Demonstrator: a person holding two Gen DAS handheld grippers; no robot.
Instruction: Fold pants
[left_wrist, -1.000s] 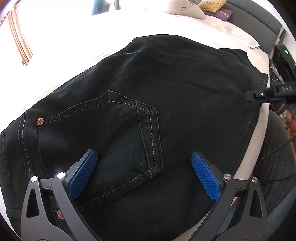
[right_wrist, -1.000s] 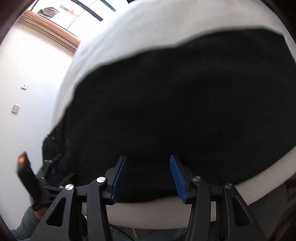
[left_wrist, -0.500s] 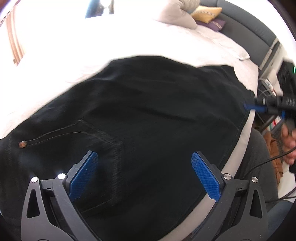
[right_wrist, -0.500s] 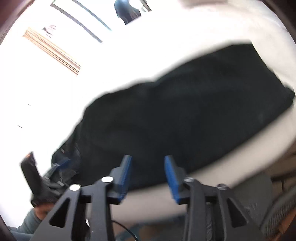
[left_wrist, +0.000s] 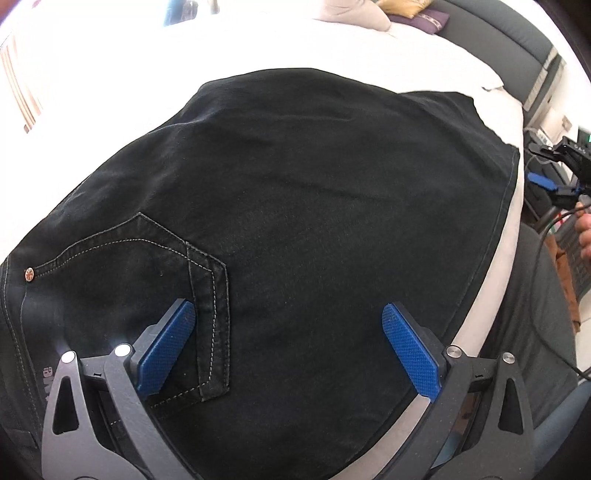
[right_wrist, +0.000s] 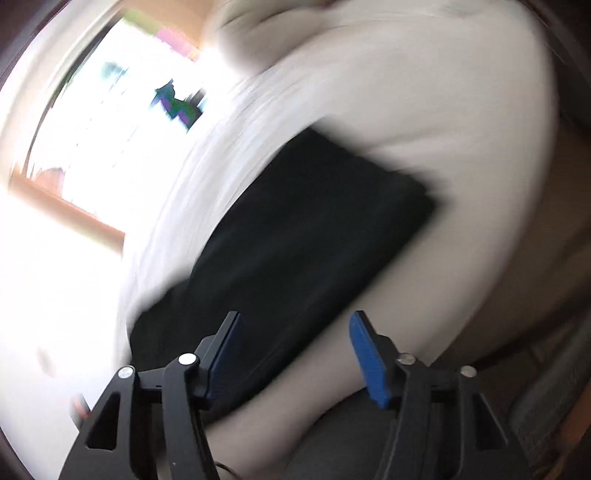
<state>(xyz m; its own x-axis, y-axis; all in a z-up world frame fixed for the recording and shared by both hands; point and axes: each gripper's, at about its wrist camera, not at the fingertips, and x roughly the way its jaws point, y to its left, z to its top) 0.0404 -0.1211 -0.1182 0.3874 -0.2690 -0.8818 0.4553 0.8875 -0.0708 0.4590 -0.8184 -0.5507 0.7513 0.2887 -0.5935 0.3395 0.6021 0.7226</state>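
— Where were the pants?

— The black pants (left_wrist: 295, 229) lay flat on the white bed (left_wrist: 369, 48), back pocket (left_wrist: 147, 288) up. My left gripper (left_wrist: 288, 347) hung spread wide above them, holding nothing.

— And the right?

— My right gripper (right_wrist: 295, 354) was parted and empty at the bed's edge, the pants (right_wrist: 295, 240) just ahead; that view was blurred.
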